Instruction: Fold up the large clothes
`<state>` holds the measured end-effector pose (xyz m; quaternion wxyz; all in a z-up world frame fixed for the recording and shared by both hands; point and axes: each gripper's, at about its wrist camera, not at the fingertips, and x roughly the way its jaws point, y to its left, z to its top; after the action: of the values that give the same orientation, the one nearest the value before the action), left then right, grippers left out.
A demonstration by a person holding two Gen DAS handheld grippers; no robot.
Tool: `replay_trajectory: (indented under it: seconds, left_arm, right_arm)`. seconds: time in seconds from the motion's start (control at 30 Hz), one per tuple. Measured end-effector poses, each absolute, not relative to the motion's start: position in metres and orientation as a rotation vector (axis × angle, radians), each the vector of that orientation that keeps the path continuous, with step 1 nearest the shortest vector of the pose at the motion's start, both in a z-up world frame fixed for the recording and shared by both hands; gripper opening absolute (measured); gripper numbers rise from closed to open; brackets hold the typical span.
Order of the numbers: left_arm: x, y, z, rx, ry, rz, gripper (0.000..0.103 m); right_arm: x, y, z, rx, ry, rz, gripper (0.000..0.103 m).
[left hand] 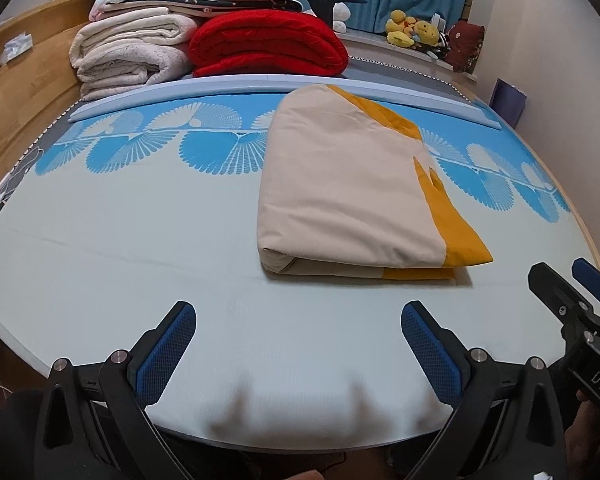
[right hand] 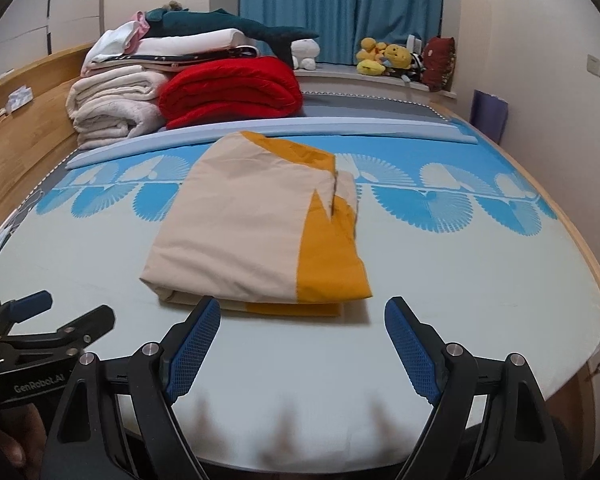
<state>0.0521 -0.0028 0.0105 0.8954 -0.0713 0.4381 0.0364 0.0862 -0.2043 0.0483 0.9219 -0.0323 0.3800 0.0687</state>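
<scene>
Blue curtains (right hand: 340, 8) close off the far wall, and below them the bed (right hand: 460, 280) fills both views, its pale sheet printed with a band of blue fans. On it, centred just ahead of my fingers, lies the beige-and-mustard cloth (right hand: 256, 236), already folded into a thick flat rectangle, fold edge toward me. I judge the folding done, or one last halving left. My left gripper (left hand: 298, 312) and right gripper (right hand: 302, 308) both hang spread wide over the near sheet, nothing between the pads, neither touching the cloth. If another fold is wanted, I need to pinch the two near corners and carry them to the far edge. No box or basket shows; the folded red blanket (right hand: 232, 88) and white bedding (right hand: 112, 108) are simply stacked at the headboard.
</scene>
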Motion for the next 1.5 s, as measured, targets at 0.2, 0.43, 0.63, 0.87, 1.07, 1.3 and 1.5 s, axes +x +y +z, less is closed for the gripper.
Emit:
replay_trajectory:
  seconds: [0.2,0.43,0.63,0.87,1.07,1.3,1.5]
  left_arm:
    - [0.0542,-0.0021,0.0089,-0.152,0.914,0.078,0.102]
    - [0.0531,-0.0043,0.0102,-0.141,0.903,0.067,0.102]
    - [0.0534,-0.0034,0.0101,-0.14,0.903,0.066,0.102]
    - [0.0532,-0.0036,0.0102,-0.141,0.903,0.065,0.102]
    - [0.0532,-0.0045,0.0101,-0.141,0.903,0.067,0.102]
    - [0.053,-0.0061,0.0104,-0.139,0.904,0.062,0.102]
    - [0.0525,-0.0076,0.0105,-0.138,0.905,0.06,0.102]
  right_arm:
    - [0.086,-0.1982,0.0472,-0.074,0.779,0.16,0.085]
    - [0.0841,-0.1936,0.0464,-0.091,0.775,0.178,0.085]
    - [0.0844,-0.1953,0.0465,-0.092,0.774,0.181,0.085]
    - [0.084,-0.1949,0.0466,-0.092,0.773,0.181,0.085]
    - [0.0839,-0.1942,0.0464,-0.093,0.774,0.18,0.085]
    - [0.0837,-0.1934,0.0466,-0.091,0.774,0.178,0.085]
    - [0.0839,-0.1934,0.0464,-0.092,0.774,0.179,0.085]
